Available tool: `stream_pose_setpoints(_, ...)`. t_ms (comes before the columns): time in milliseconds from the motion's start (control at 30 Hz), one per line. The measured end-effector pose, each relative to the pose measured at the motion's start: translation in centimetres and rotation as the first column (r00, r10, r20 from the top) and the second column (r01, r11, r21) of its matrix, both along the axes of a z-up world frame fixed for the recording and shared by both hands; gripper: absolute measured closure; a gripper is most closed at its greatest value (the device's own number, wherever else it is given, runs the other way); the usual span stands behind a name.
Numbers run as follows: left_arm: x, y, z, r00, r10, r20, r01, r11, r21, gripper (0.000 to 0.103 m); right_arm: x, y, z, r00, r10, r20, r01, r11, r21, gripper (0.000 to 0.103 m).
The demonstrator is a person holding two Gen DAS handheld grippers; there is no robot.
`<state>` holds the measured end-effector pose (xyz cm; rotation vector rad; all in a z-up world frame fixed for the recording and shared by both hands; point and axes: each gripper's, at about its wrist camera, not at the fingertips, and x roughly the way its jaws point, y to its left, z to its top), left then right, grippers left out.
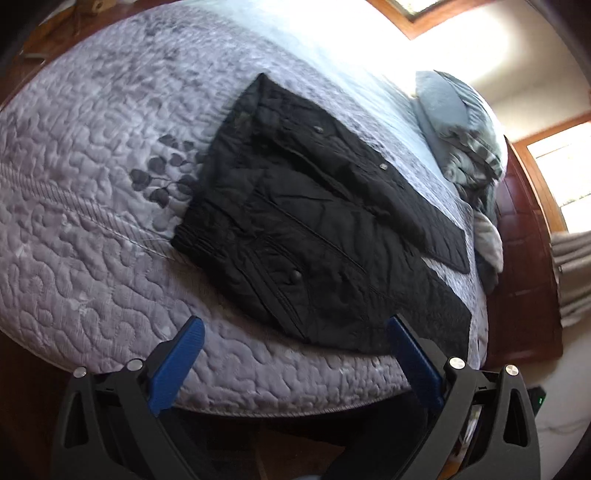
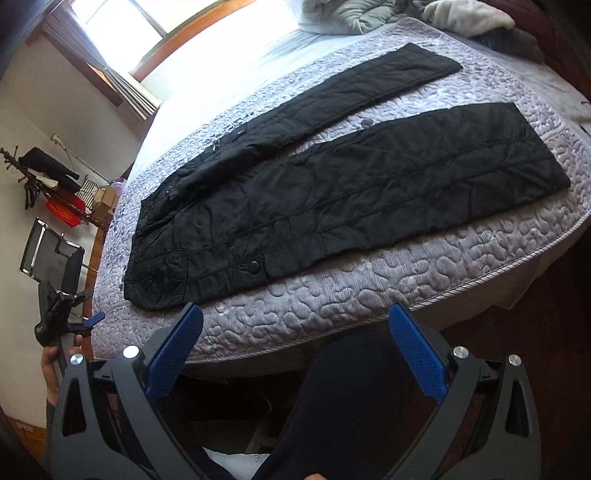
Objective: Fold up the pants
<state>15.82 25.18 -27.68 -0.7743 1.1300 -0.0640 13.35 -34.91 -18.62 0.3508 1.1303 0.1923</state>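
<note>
Closest to the cameras, both tools hang just off the near edge of the bed: the left gripper [image 1: 295, 328] with its blue ribbed pads has its jaws spread wide with nothing between them, and the right gripper [image 2: 295, 317] is the same deal, wide apart and holding nothing. In the right wrist view the left gripper also shows up way off at the left edge, held in the person's hand [image 2: 50, 363]. Right past the fingertips is the lavender quilted bedspread with the squiggly stitching [image 1: 92, 280], and lying flat on it, unfolded, are the black quilted pants [image 2: 295, 199]. The waistband sits toward the left, near the bed's front edge, and the two legs run out to the right, split apart with a strip of bedspread showing between them. Further back there's a heap of grey-green bedding [image 1: 465, 140] at the far end of the bed, then bright wood-framed windows [image 2: 122, 26] behind it all.
</note>
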Motion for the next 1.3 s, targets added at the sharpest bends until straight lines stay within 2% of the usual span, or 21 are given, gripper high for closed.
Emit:
stream_pose_setpoints(100, 2.1, 2.2, -4.2, 0.995, 0.063, -0.073, -0.069, 0.995, -0.077, 0.004, 0.5, -0.6, -0.8, 1.000, -0.017, -0.014, 0.017, 1.000, 0.003, 0.002)
stream_pose_setpoints(233, 3.5, 2.6, -7.0, 0.986, 0.108, -0.129, -0.119, 0.990, -0.077, 0.004, 1.2, -2.3, -1.3, 0.999, -0.048, -0.023, 0.049, 0.999, 0.015, 0.002)
stream_pose_setpoints(300, 3.7, 1.9, -7.6, 0.984, 0.105, -0.146, -0.117, 0.990, -0.079, 0.008, 1.6, -3.5, -2.0, 0.998, -0.063, -0.029, 0.063, 0.998, 0.020, 0.002)
stream_pose_setpoints(333, 3.7, 1.4, -7.5, 0.982, 0.097, -0.161, -0.108, 0.992, -0.066, 0.023, 1.7, -4.2, -2.5, 0.997, -0.071, -0.037, 0.072, 0.997, 0.023, 0.002)
stream_pose_setpoints(367, 3.7, 0.9, -7.9, 0.980, 0.087, -0.180, -0.097, 0.994, -0.046, 0.044, 1.9, -4.9, -2.9, 0.996, -0.079, -0.043, 0.080, 0.996, 0.031, 0.002)
stream_pose_setpoints(433, 3.8, 0.1, -8.0, 0.973, 0.098, -0.210, -0.098, 0.995, 0.011, 0.055, 2.3, -6.9, -3.9, 0.993, -0.109, -0.052, 0.111, 0.992, 0.053, 0.002)
stream_pose_setpoints(533, 3.6, -0.3, -8.1, 0.973, 0.121, -0.197, -0.120, 0.993, 0.019, 0.064, 3.2, -11.5, -5.7, 0.981, -0.176, -0.077, 0.184, 0.976, 0.115, 0.004)
stream_pose_setpoints(600, 3.4, -0.2, -8.3, 0.974, 0.140, -0.177, -0.143, 0.990, -0.009, 0.074, 3.6, -15.7, -6.4, 0.963, -0.259, -0.076, 0.268, 0.949, 0.164, 0.016)
stream_pose_setpoints(633, 3.5, -0.3, -8.3, 0.975, 0.144, -0.169, -0.147, 0.989, -0.005, 0.078, 3.9, -18.3, -6.8, 0.950, -0.302, -0.080, 0.312, 0.932, 0.183, 0.039)
stream_pose_setpoints(667, 3.6, -0.7, -8.4, 0.977, 0.141, -0.158, -0.142, 0.990, 0.005, 0.084, 4.3, -20.9, -7.4, 0.931, -0.351, -0.101, 0.364, 0.910, 0.195, 0.048)
stream_pose_setpoints(700, 3.8, -1.1, -8.4, 0.979, 0.135, -0.150, -0.134, 0.991, 0.021, 0.085, 4.5, -23.5, -8.0, 0.911, -0.394, -0.117, 0.411, 0.881, 0.233, 0.047)
stream_pose_setpoints(800, 4.7, -1.7, -8.6, 0.979, 0.134, -0.154, -0.126, 0.990, 0.055, 0.083, 5.7, -29.9, -9.2, 0.856, -0.498, -0.139, 0.516, 0.805, 0.292, 0.024)
stream_pose_setpoints(867, 4.9, -1.7, -8.9, 0.975, 0.153, -0.158, -0.149, 0.988, 0.042, 0.080, 6.7, -32.9, -9.6, 0.829, -0.542, -0.135, 0.555, 0.771, 0.314, 0.023)
stream_pose_setpoints(933, 4.9, -1.7, -9.1, 0.971, 0.176, -0.161, -0.173, 0.984, 0.032, 0.079, 7.7, -35.2, -10.6, 0.791, -0.590, -0.164, 0.610, 0.741, 0.280, 0.022)
stream_pose_setpoints(1000, 4.7, -1.8, -9.0, 0.969, 0.193, -0.157, -0.190, 0.981, 0.037, 0.081, 8.4, -37.0, -12.0, 0.757, -0.620, -0.206, 0.652, 0.696, 0.300, 0.022)
stream_pose_setpoints(1067, 4.5, -1.9, -8.7, 0.967, 0.208, -0.147, -0.201, 0.978, 0.058, 0.087, 9.1, -38.0, -12.9, 0.746, -0.631, -0.214, 0.663, 0.671, 0.332, 0.022)
stream_pose_setpoints(1100, 4.3, -1.9, -8.5, 0.965, 0.223, -0.138, -0.216, 0.974, 0.065, 0.088, 9.3, -38.2, -13.2, 0.746, -0.632, -0.208, 0.661, 0.668, 0.342, 0.025)
stream_pose_setpoints(1167, 3.7, -1.5, -8.2, 0.955, 0.272, -0.123, -0.265, 0.962, 0.069, 0.090, 9.9, -38.6, -13.9, 0.763, -0.614, -0.201, 0.640, 0.677, 0.364, 0.053)
stream_pose_setpoints(1200, 3.3, -1.1, -8.0, 0.947, 0.301, -0.111, -0.294, 0.953, 0.073, 0.091, 10.1, -38.2, -14.1, 0.769, -0.605, -0.206, 0.635, 0.682, 0.363, 0.081)
stream_pose_setpoints(1233, 2.7, -0.5, -7.7, 0.940, 0.328, -0.097, -0.321, 0.944, 0.083, 0.092, 10.3, -37.6, -14.3, 0.780, -0.590, -0.209, 0.622, 0.690, 0.370, 0.086)
stream_pose_setpoints(1300, 1.4, 1.0, -7.3, 0.921, 0.382, -0.080, -0.374, 0.922, 0.097, 0.092, 10.6, -35.8, -13.8, 0.812, -0.552, -0.190, 0.580, 0.724, 0.373, 0.089)
